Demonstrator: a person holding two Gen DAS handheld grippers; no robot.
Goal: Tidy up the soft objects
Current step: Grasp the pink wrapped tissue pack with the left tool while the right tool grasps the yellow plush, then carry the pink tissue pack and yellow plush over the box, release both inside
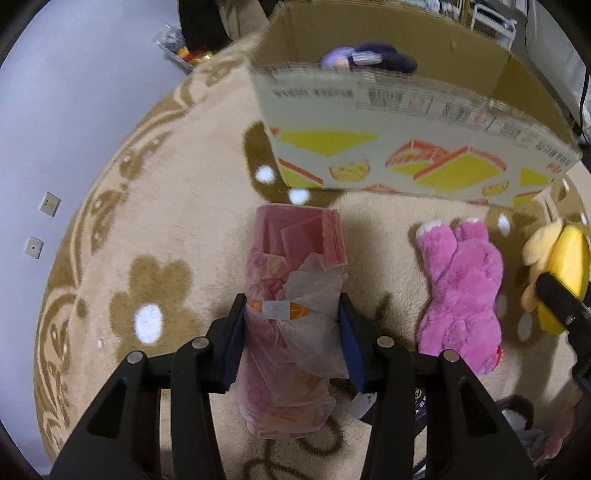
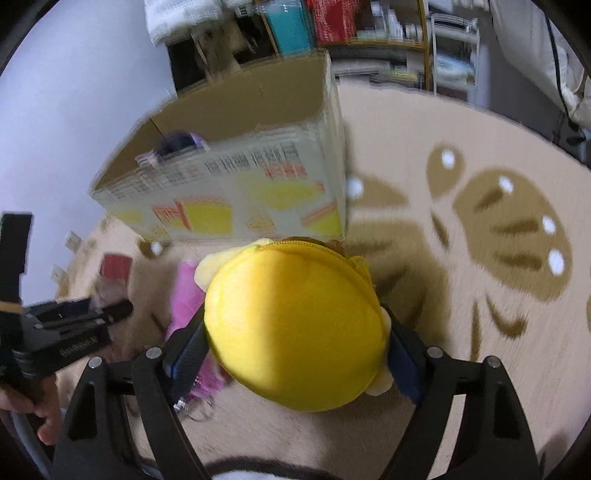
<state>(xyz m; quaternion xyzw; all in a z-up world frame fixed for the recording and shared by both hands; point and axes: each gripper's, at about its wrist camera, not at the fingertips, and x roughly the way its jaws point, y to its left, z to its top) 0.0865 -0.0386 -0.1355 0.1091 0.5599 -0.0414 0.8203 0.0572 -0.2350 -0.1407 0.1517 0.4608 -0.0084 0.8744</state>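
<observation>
The left gripper (image 1: 291, 325) is clamped on a crinkly pink plastic-wrapped bundle (image 1: 291, 295), long and soft, squeezed between its jaws. The right gripper (image 2: 295, 350) pinches a smooth, round yellow plush toy (image 2: 295, 325) that bulges past both jaws. Ahead of both stands an open cardboard box (image 1: 406, 147); right of the left jaws lies a fluffy pink plush (image 1: 461, 291) on beige carpet (image 1: 166, 221).

Indoor light dim and even, soft shadows falling on the carpet (image 1: 177, 229) beside the cardboard box (image 1: 388, 147); strong fisheye bending with black vignette corners in both views; right wrist view motion-blurred, box print and far shelves (image 2: 391, 33) smeared.
</observation>
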